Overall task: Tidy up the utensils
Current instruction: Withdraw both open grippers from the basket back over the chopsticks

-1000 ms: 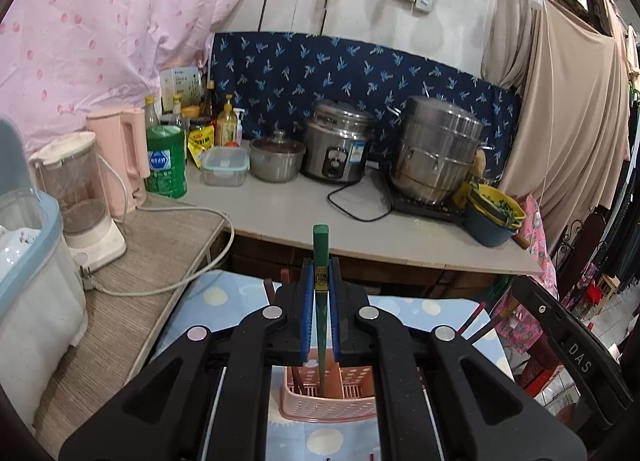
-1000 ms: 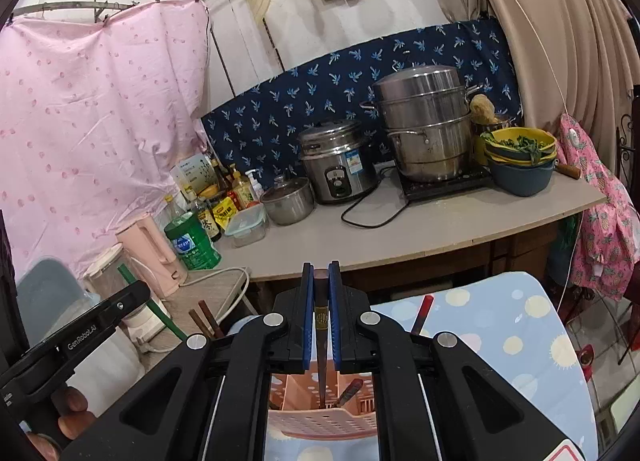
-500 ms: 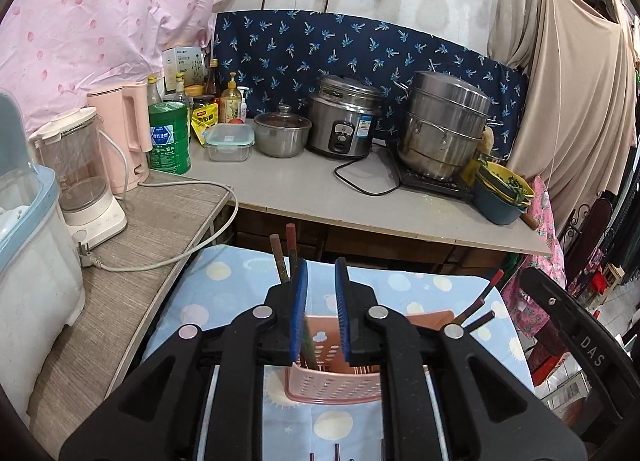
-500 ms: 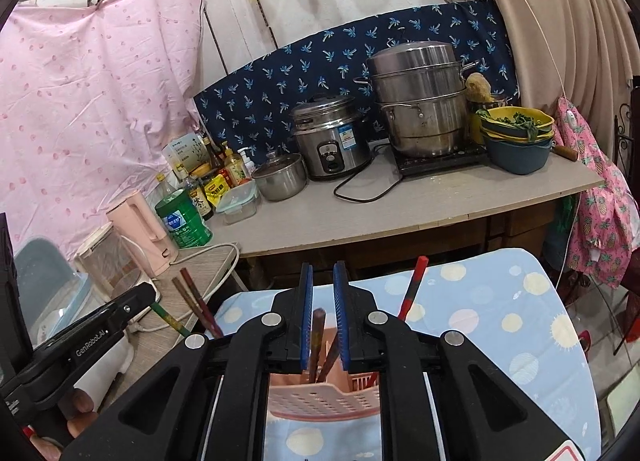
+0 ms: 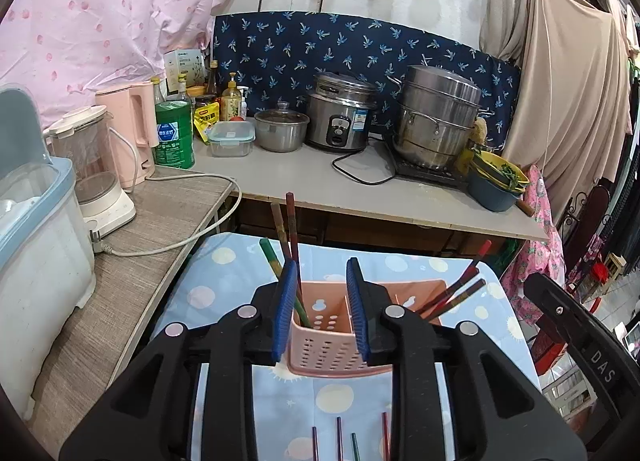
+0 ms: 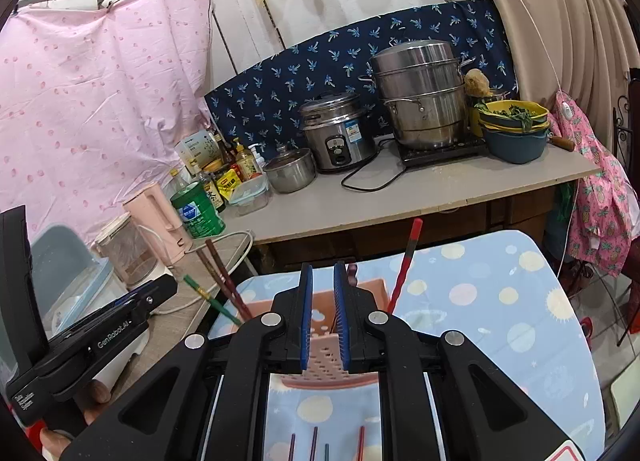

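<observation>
A pink perforated basket (image 5: 332,353) stands on the blue dotted tablecloth (image 5: 224,281). Its left compartment holds a green chopstick (image 5: 269,257) and two brown ones (image 5: 289,221). Red and brown chopsticks (image 5: 460,289) lean out of the right side. My left gripper (image 5: 322,265) hovers in front of the basket, its jaws opening with nothing between the pads. My right gripper (image 6: 323,267) is open by a narrow gap over the same basket (image 6: 372,287) and grips nothing. A red chopstick (image 6: 406,261) stands just right of it. Several loose chopsticks (image 5: 340,437) lie on the cloth below the grippers.
A grey counter (image 5: 304,181) behind the table carries a rice cooker (image 5: 340,117), a steamer pot (image 5: 436,121), bowls and bottles. On the left side table stand a blender (image 5: 92,165) and a pink kettle (image 5: 128,133), with a white cable. A hand holds the left gripper's body (image 6: 100,335).
Both grippers were shut on a chopstick held upright over the basket. They have let go, the chopsticks now stand in the basket, and both grippers have dropped lower with jaws parted.
</observation>
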A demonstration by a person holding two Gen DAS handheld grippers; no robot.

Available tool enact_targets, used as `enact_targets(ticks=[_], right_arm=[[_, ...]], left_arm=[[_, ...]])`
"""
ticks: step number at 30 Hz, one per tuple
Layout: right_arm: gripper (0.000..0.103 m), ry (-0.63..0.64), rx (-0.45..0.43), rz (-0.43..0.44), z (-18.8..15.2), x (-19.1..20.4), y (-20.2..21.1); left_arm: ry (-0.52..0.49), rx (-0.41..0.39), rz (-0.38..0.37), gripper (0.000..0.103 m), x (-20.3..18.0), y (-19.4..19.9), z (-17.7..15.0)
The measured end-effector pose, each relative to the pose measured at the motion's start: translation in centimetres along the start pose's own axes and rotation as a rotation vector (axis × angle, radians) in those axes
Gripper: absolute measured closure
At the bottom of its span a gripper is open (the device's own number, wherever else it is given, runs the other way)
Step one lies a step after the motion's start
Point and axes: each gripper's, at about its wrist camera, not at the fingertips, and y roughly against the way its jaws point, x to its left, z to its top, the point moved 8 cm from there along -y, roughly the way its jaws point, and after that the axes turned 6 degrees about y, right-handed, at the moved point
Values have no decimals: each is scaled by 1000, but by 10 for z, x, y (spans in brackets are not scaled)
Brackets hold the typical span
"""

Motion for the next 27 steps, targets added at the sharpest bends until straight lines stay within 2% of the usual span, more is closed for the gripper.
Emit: enact_targets(ticks=[2,10,14,24,27], right_arm=[[91,-8,8,4,-7,-1,5],[91,-20,34,15,-33,3,23],[91,-20,49,21,-46,5,30],[90,8,110,16,-95,8,52],[87,14,131,15,-110,9,58]], left_arm=[[-6,-5,7,72,-1,4,-4],[-15,10,13,70,0,21,-23],[-19,21,16,65,1,28,-36],[-33,73,21,65,9,45,-87],[-30,91,21,65,13,50,-102]])
